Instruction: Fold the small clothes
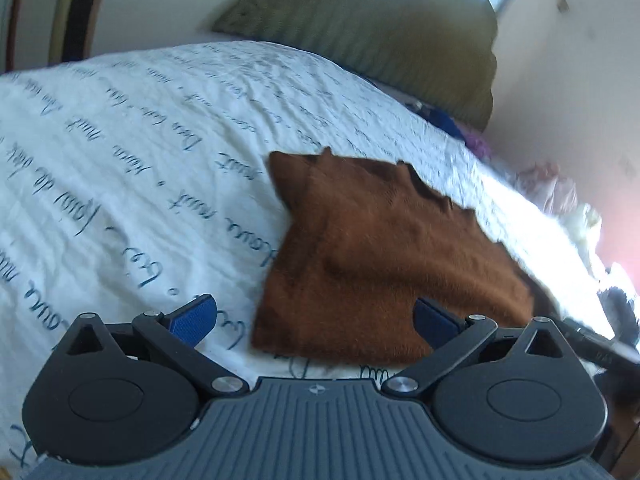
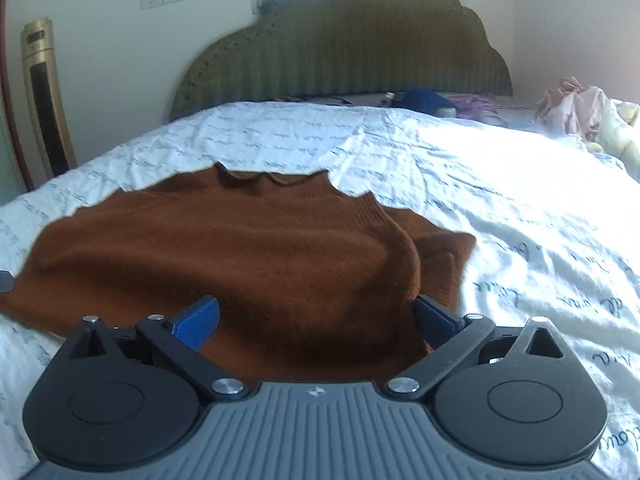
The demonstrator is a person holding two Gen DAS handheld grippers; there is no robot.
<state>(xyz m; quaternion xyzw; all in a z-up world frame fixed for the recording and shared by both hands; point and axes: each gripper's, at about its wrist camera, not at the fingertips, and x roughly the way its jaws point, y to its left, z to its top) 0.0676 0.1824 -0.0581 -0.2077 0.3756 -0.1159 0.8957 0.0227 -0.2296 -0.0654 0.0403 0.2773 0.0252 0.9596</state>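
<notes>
You are holding both grippers low over the sweater (image 2: 224, 256), which is lying spread on the bed (image 2: 500, 184), its neckline on the far side and its hem near you. The right gripper (image 2: 316, 320) is hanging with its jaws spread as wide as they go, knit showing between them but nothing pinched. The left gripper (image 1: 314, 320) is likewise standing wide open and empty, straddling the sweater's near left edge, one finger over bare sheet, the other over the knit.

Here is what is risking the fold. On the right side a sleeve or flap is already lying doubled over, leaving a soft hump; if you are closing on that hump you are likely catching two layers in one place and one in another, and the fold is coming out crooked. The sheet is wrinkling loosely under the knit, so jaws coming down too deep are likely nipping sheet along with sweater and dragging both. The left view is blurring, so I am judging that hand is in motion; closing while it is travelling is risking a shallow bite that slips off the fuzzy knit. The strong sunlight on the right is washing out the sheet there, making the sweater's edge harder to place
</notes>
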